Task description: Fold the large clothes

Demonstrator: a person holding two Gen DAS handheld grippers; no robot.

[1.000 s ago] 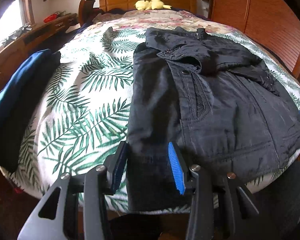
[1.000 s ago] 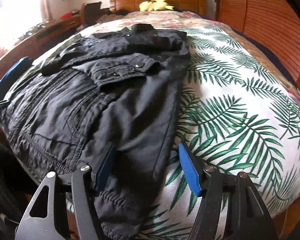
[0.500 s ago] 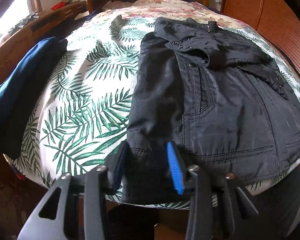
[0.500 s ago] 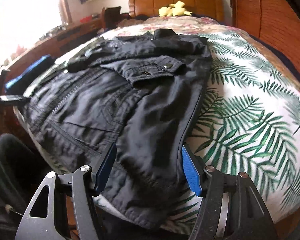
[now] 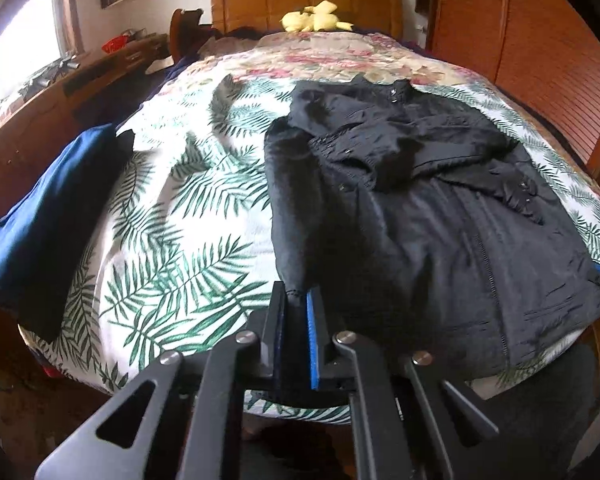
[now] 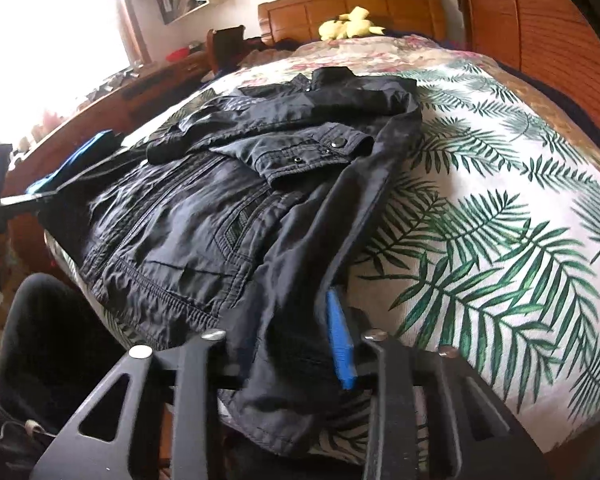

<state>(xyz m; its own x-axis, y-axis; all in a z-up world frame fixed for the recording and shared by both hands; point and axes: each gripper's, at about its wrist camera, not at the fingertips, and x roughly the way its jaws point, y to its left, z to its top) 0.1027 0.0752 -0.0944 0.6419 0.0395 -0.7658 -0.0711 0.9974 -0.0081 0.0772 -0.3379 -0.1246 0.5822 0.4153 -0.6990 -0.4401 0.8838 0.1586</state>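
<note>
Garment: black jacket, zipped front facing up, spread flat on the bed; collar toward the wooden headboard, hem at the near edge of the mattress.
Sleeves: both folded inward across the chest; one cuff with snap buttons lies on top.
Left hand-held gripper: jaws closing and almost together, with the near left hem corner of the jacket pinched between the blue pads.
Right hand-held gripper: jaws closing, with a thick bunch of the jacket's near right hem between them; the right blue pad lies against the fabric, the left pad is hidden by cloth.
Bed cover: white with green palm-leaf print under the jacket; a floral cover lies beyond it toward the headboard.
Other items: folded blue cloth at the left edge of the bed, well apart from the jacket; yellow soft toy by the headboard.
</note>
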